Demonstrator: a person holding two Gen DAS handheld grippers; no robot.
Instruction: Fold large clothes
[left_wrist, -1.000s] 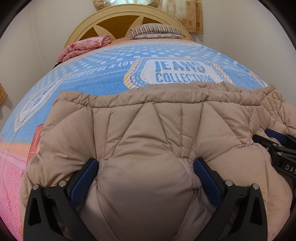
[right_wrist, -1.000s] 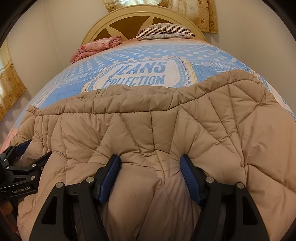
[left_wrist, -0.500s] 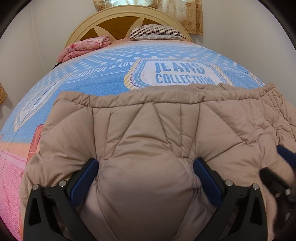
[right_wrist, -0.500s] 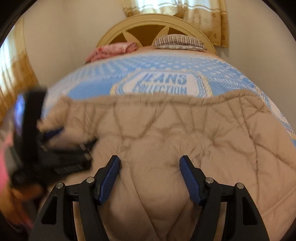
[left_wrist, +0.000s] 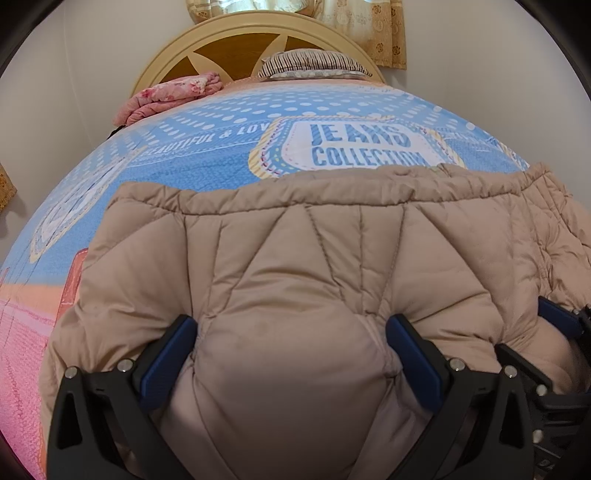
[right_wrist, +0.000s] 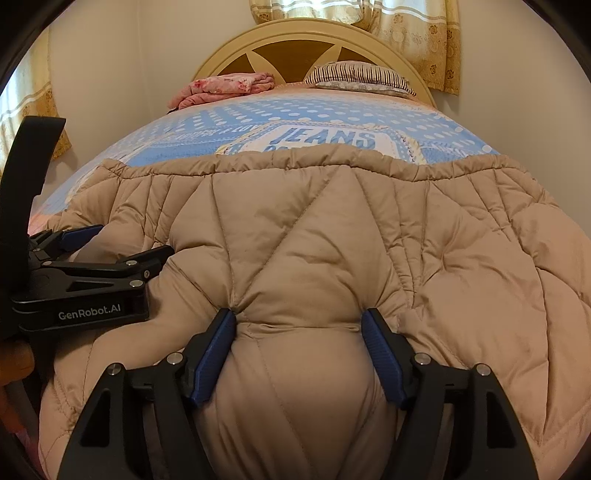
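Tan quilted padding fills the near field of both wrist views: a puffy jacket (left_wrist: 295, 280) lies spread on the bed (left_wrist: 207, 155), its near edge bunched up between the fingers of each tool. Left gripper (left_wrist: 291, 354): blue pads pressed into a thick bulge of the fabric, jaws clamped wide on it. Right gripper (right_wrist: 299, 350): likewise clenched on a fold of the same near edge, jaws having just eased slightly apart with the fabric between them and pinched at the pads. Both grippers sit close together, side by side along that edge, each visible at the margin of the other's view. From the jaws the jacket extends straight ahead toward its gathered far hem (right_wrist: 332, 162); its long axis runs across, left to right. A fold would likely carry the held edge forward onto that hem. Beyond lie a pink blanket (left_wrist: 170, 92), a striped pillow (left_wrist: 314, 64) and the headboard (left_wrist: 240, 40).
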